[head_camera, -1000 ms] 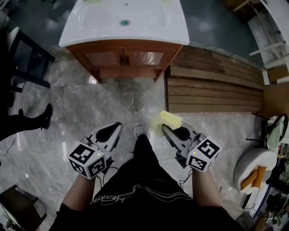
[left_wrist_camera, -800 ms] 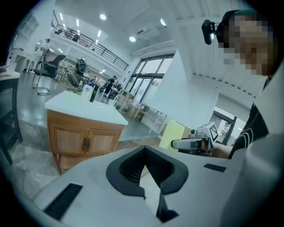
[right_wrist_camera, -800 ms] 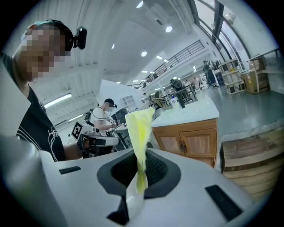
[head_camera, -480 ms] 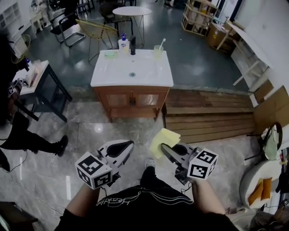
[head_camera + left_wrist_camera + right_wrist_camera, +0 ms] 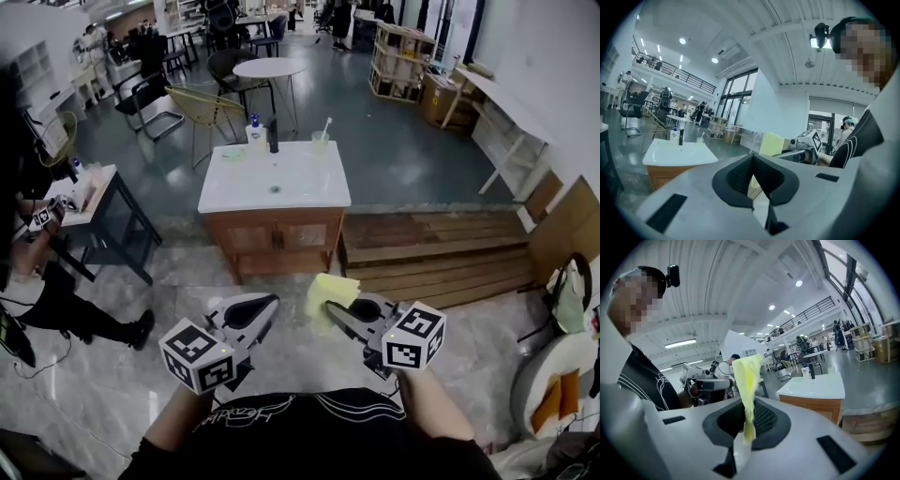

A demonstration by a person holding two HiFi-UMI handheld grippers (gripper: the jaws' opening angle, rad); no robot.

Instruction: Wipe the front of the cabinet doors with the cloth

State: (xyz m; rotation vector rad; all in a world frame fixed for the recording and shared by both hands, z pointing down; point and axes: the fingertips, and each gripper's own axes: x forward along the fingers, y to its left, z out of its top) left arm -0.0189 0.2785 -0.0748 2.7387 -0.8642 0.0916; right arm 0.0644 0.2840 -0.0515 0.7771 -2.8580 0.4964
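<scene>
- The right gripper (image 5: 333, 309) is clamped on a yellow cloth (image 5: 330, 292), jaws closed over its lower edge. The sheet stands up out of the pads like a small flag.
- The left gripper (image 5: 253, 307), beside it at about the same height, has its jaws together on nothing.
- First risk: the pinch looks narrow, taking only a strip of the cloth. Pressed and dragged across wood, the fabric could slide out of the jaws or fold over, leaving the hard jaw tips to rub the finish.
- Second risk: the free part of the cloth hangs loose, so on contact it may flap aside and wipe with an edge only.
- The cabinet doors (image 5: 277, 236) — two wood-framed panels under the white basin top (image 5: 274, 178) — lie ahead of both grippers across the marble floor, well apart from the cloth. No wiping is under way.
- Third risk: the doors sit low, and a raised wooden platform (image 5: 431, 253) lies just to the cabinet's right — a careless step or a wide swing of the right gripper could catch it.
</scene>
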